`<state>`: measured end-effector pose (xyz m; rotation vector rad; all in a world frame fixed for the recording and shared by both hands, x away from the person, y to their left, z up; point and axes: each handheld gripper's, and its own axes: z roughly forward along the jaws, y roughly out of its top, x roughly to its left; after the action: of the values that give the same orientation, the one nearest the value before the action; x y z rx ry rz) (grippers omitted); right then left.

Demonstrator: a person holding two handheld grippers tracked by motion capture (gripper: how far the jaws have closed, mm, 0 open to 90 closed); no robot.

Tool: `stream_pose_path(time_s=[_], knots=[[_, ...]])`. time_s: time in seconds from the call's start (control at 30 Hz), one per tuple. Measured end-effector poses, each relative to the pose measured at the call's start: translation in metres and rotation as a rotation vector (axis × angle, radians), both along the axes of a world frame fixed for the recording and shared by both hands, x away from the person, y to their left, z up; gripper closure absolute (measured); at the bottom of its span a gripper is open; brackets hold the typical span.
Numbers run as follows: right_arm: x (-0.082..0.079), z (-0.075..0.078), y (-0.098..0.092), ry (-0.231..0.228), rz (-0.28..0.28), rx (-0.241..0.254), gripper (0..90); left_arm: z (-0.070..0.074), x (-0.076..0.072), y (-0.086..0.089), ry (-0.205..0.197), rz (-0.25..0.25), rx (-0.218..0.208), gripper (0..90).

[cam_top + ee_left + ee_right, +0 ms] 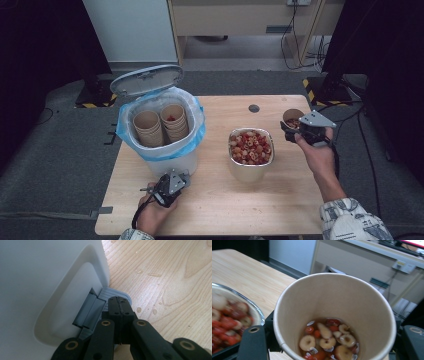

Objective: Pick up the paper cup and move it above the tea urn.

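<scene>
Fingers of the right gripper point(291, 131) are clenched around a paper cup point(334, 315), which is held above the right side of the surface point(220, 200), beside a glass bowl point(251, 165) of red and pale pieces. Liquid with similar pieces is seen in the cup. Fingers of the left gripper point(120, 302) are pressed together, empty, on the grey pedal point(113, 293) of the white bin point(172, 160), whose lid point(146, 79) is open.
</scene>
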<state>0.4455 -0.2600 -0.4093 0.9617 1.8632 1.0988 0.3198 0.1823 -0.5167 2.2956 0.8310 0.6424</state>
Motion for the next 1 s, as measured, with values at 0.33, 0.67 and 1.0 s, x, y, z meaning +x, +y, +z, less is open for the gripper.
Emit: stream_pose_path(time_s=[0.33,0.67,1.0], knots=[[0.004,0.017,0.016,-0.012,0.046,-0.013,28.4,0.0,0.0,0.0,-0.001,0.0,0.001,89.8],[0.004,0.025,0.022,-0.028,0.065,-0.015,28.4,0.0,0.0,0.0,0.001,0.0,-0.001,89.8],[0.003,0.032,0.035,-0.052,0.11,-0.06,28.4,0.0,0.0,0.0,0.001,0.0,-0.001,89.8]])
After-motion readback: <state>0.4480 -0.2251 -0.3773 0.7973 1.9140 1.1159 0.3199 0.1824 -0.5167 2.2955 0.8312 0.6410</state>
